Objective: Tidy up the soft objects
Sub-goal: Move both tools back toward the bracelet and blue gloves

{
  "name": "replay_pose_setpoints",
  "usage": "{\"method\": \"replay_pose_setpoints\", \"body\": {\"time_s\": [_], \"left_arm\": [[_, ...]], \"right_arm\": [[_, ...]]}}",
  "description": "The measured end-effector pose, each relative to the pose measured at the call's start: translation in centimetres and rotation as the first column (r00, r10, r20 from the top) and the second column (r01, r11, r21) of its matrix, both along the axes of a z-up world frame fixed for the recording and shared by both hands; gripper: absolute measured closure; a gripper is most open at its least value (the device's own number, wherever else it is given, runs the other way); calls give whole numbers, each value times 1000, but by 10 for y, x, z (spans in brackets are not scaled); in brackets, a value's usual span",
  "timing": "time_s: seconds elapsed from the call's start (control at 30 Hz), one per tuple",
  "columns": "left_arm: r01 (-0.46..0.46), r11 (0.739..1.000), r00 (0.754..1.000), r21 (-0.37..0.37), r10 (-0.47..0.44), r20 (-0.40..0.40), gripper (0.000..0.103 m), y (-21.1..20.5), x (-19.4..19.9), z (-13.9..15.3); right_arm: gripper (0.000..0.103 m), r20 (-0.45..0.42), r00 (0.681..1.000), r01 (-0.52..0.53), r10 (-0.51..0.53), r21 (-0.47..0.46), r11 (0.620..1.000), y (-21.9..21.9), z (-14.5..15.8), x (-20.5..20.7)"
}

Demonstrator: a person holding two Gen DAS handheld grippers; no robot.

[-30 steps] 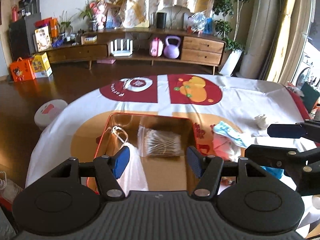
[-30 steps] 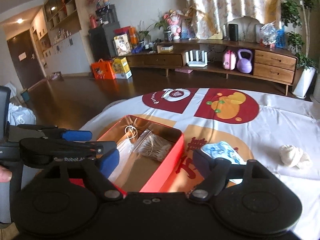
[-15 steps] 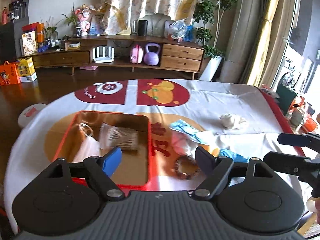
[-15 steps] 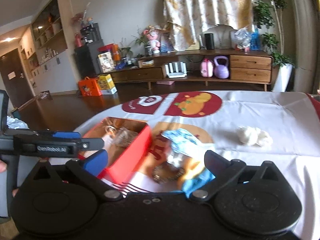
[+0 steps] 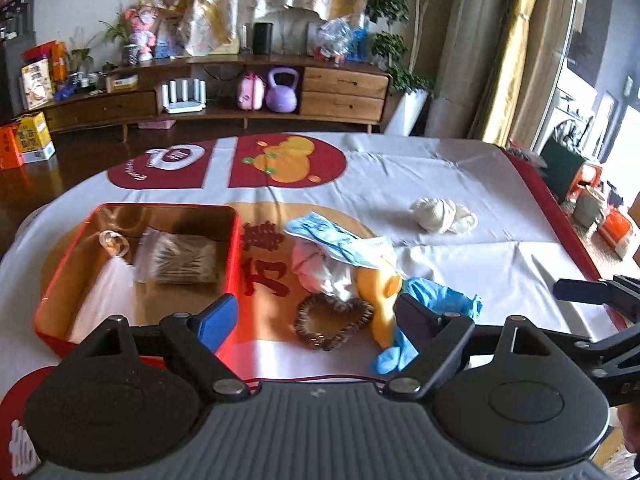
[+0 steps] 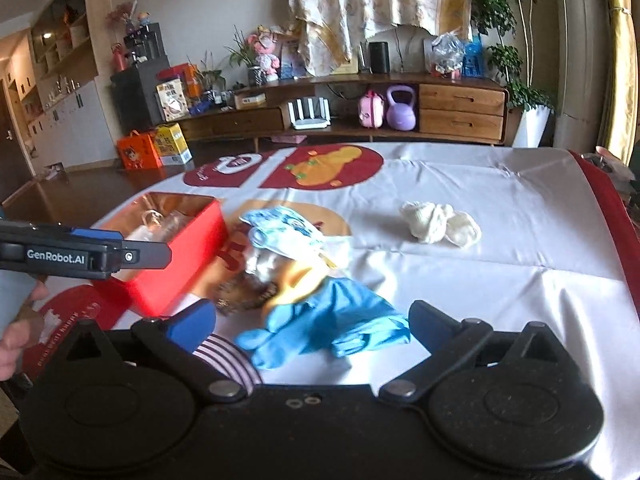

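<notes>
Leftmost, red box (image 5: 136,264): open-topped tin on the tablecloth (image 5: 460,184), holding a clear packet of cotton swabs (image 5: 178,258) and a white bag.
Left gripper (image 5: 310,314): jaws spread wide and just widened a little more, nothing between the pads; it hovers over the brown hair tie (image 5: 334,320), beside the box's right wall.
Soft pile: just right of the box lie a pink-and-white cloth bundle (image 5: 320,268), a pale blue patterned packet (image 5: 336,238) on top of it, a yellow cloth (image 5: 380,296) and a blue glove (image 6: 324,320).
Right gripper (image 6: 312,324): jaws at full spread, having just finished widening; the blue glove lies between the fingers, but the pads are not pressing on it.
White socks (image 6: 438,222): balled up, well apart from the pile, far right on bare white cloth.
</notes>
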State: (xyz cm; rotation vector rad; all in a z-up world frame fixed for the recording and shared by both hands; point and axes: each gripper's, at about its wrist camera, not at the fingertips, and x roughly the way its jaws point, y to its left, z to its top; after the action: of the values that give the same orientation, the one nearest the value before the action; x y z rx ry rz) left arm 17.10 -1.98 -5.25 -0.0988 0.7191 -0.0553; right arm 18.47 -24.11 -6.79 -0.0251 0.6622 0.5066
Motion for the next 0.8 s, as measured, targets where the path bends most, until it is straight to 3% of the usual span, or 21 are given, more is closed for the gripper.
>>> {"method": "replay_pose_setpoints", "body": {"time_s": [0.27,0.63,0.8], "left_arm": [[57,998,997,20,-56,-49,17,-25,24,-23],[68,996,988,58,-59,-140,17,-35,51,-65],[66,995,989,78,-55,-134,17,-36,55,-76]], "right_arm": [[1,-29,999,-18,17,-36,999,-3,-23,22],[7,-69,996,-59,54,-80,995,0,-47,46],[12,-76,994,-86,79,-101,991,2,-55,52]]}}
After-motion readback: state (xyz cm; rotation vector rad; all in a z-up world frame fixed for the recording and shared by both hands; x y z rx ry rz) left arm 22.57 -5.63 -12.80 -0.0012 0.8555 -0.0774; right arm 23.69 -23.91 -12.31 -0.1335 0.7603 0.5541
